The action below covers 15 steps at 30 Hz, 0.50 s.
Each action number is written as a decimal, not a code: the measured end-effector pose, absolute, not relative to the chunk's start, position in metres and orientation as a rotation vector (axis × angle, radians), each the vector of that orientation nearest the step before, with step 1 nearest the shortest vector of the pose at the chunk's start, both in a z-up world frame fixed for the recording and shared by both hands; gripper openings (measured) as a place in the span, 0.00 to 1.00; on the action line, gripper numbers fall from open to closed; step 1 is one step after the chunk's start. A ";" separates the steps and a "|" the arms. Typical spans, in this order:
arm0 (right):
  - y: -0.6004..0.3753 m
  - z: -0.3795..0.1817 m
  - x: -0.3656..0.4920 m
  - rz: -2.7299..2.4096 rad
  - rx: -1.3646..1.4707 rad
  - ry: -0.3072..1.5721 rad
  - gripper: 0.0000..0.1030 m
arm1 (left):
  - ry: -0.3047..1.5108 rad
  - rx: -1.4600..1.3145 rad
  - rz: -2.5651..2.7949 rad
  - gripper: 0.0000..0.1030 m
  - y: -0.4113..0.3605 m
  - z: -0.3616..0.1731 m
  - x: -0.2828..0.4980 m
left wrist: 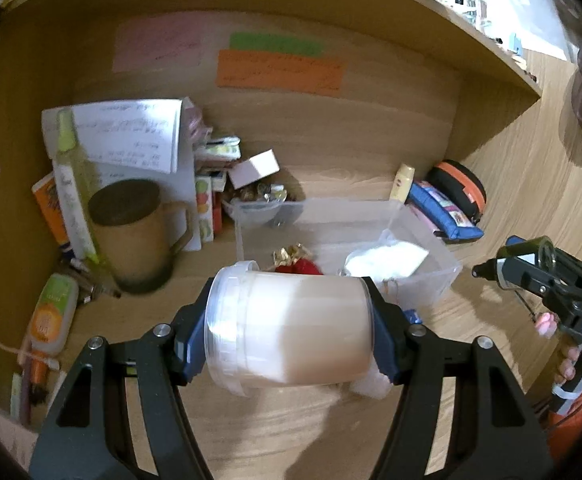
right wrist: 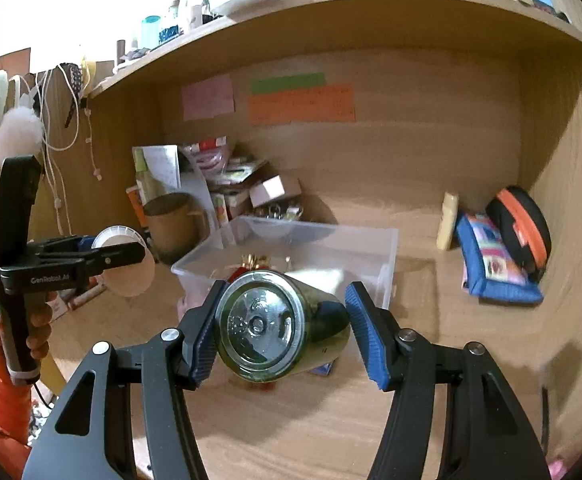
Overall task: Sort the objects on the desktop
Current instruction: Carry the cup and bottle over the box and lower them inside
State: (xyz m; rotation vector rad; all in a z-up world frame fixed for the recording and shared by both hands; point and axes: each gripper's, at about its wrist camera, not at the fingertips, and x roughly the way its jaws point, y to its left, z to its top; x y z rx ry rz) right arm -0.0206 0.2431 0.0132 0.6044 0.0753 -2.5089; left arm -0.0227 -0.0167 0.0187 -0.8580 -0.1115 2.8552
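Note:
My left gripper (left wrist: pixel 291 332) is shut on a clear plastic jar (left wrist: pixel 291 328) of cream-white stuff, held sideways above the desk just in front of the clear plastic bin (left wrist: pixel 423 264). The jar also shows in the right wrist view (right wrist: pixel 125 264), far left. My right gripper (right wrist: pixel 281 332) is shut on a dark green glass bottle (right wrist: pixel 275 328), its base toward the camera, held in front of the bin (right wrist: pixel 355 248). That bottle shows at the right of the left wrist view (left wrist: pixel 531 258). The bin holds a red and gold wrapped thing (left wrist: pixel 297 260) and a white packet (left wrist: pixel 387 258).
A brown mug (left wrist: pixel 139 236), a spray bottle (left wrist: pixel 75 184), papers and small boxes crowd the back left corner. A blue pouch (left wrist: pixel 443 212), an orange-black case (left wrist: pixel 461 190) and a cream tube (left wrist: pixel 403 182) lie at the right. Coloured notes (left wrist: pixel 279 68) are stuck on the back wall.

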 end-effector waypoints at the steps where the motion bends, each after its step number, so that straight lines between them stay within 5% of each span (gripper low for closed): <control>1: 0.242 0.014 -0.023 -2.509 0.598 0.081 0.54 | -0.108 -0.853 2.856 0.64 -0.016 0.021 -0.025; 15: 0.223 0.022 -0.085 -2.483 0.585 0.117 0.54 | -0.083 -0.864 2.816 0.64 -0.010 0.032 -0.090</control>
